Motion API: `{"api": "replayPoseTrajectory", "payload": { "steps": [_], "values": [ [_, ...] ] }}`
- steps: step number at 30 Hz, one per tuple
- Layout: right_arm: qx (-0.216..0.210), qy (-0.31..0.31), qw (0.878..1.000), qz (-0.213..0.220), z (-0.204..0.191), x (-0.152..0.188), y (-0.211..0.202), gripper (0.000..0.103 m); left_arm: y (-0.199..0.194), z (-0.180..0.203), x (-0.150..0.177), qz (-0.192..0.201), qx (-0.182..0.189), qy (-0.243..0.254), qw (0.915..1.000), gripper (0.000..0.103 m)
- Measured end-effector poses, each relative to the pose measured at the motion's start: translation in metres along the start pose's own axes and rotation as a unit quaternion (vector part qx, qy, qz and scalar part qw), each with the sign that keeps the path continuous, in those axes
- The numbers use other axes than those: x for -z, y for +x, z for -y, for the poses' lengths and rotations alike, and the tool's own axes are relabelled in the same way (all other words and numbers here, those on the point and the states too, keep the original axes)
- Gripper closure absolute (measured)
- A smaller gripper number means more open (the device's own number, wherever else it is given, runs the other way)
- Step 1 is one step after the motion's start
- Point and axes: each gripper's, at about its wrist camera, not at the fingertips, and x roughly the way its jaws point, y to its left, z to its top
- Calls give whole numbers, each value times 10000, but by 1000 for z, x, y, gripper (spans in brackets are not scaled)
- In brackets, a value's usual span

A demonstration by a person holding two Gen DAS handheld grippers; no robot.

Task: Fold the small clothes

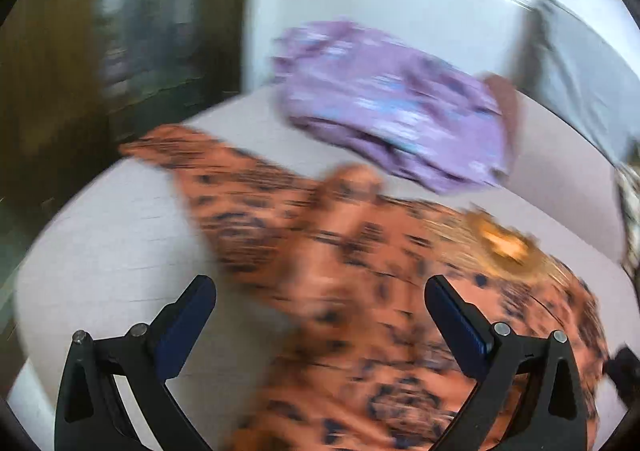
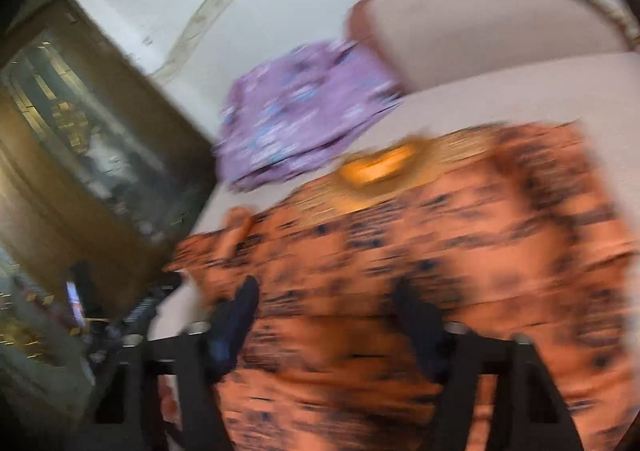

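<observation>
An orange garment with dark spots (image 1: 340,271) lies spread on a pale mauve cushion (image 1: 120,251); it has a golden collar (image 1: 504,243). My left gripper (image 1: 320,291) is open and empty just above the garment near its sleeve. In the right wrist view the same garment (image 2: 400,271) fills the lower half, with its collar (image 2: 380,167) at the far side. My right gripper (image 2: 326,295) is open above the garment's body and holds nothing. Both views are motion-blurred.
A folded purple floral garment (image 1: 392,107) lies at the far side of the cushion; it also shows in the right wrist view (image 2: 304,111). A pale pillow (image 2: 480,23) sits behind. A dark wooden cabinet (image 2: 80,111) stands left, a white wall behind.
</observation>
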Motion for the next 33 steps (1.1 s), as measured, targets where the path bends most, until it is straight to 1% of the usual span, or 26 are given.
{"api": "replayPoseTrajectory", "payload": {
  "steps": [1, 2, 3, 5, 7, 8, 10, 11, 13, 14, 15, 16, 18, 19, 20, 21, 23, 26, 30, 32, 33],
  "values": [
    [290, 49, 9995, 143, 21, -1, -12, 53, 5, 9, 1, -73, 174, 102, 9998, 3],
    [460, 100, 9986, 245, 38, -2, -20, 60, 16, 25, 5, -253, 419, 298, 9984, 10],
    [552, 158, 9978, 321, 49, -6, -25, 61, 25, 35, 8, -428, 552, 414, 9967, 20],
    [702, 442, 9948, 583, 85, -8, -37, 62, 49, 47, 14, -878, 702, 473, 9925, 30],
    [804, 794, 9909, 729, 114, -13, -43, 62, 71, 51, 21, -1335, 760, 313, 9876, 32],
    [826, 989, 9887, 769, 125, -17, -44, 63, 78, 52, 23, -1438, 746, 224, 9865, 32],
    [734, 1274, 9858, 811, 139, -31, -50, 63, 77, 59, 23, -1192, 659, 325, 9901, 28],
    [696, 1338, 9850, 836, 144, -37, -51, 63, 78, 66, 24, -1163, 713, 438, 9897, 21],
    [725, 1438, 9835, 827, 149, -47, -44, 63, 82, 74, 25, -1194, 940, 586, 9866, 20],
    [694, 1496, 9833, 773, 153, -49, -42, 63, 81, 78, 26, -1126, 1006, 650, 9864, 20],
    [674, 1538, 9831, 729, 152, -48, -37, 63, 81, 83, 26, -1055, 1101, 747, 9855, 23],
    [652, 1587, 9831, 641, 154, -50, -30, 63, 80, 86, 27, -1054, 1084, 788, 9854, 28],
    [731, 1560, 9837, 515, 153, -48, -19, 63, 82, 90, 28, -991, 858, 896, 9873, 63],
    [814, 1510, 9841, 455, 151, -48, -15, 63, 83, 89, 26, -973, 795, 904, 9880, 70],
    [914, 1419, 9849, 388, 149, -49, -11, 63, 83, 85, 25, -959, 858, 823, 9883, 83],
    [959, 1359, 9854, 350, 147, -46, -9, 63, 83, 82, 22, -986, 1013, 734, 9872, 88],
    [1123, 1212, 9861, 170, 143, -45, 0, 63, 80, 78, 17, -957, 1192, 603, 9864, 92],
    [1158, 1210, 9858, 95, 147, -37, 1, 63, 71, 75, 10, -797, 1333, 626, 9859, 93],
    [1085, 1210, 9859, 399, 145, -38, -13, 63, 62, 74, 7, -662, 1394, 657, 9858, 93],
    [1182, 1229, 9835, 612, 146, -40, -21, 63, 58, 75, 6, -604, 1376, 707, 9861, 93],
    [1204, 1248, 9827, 649, 147, -41, -24, 63, 57, 74, 5, -581, 1348, 726, 9865, 93]
  ]
}}
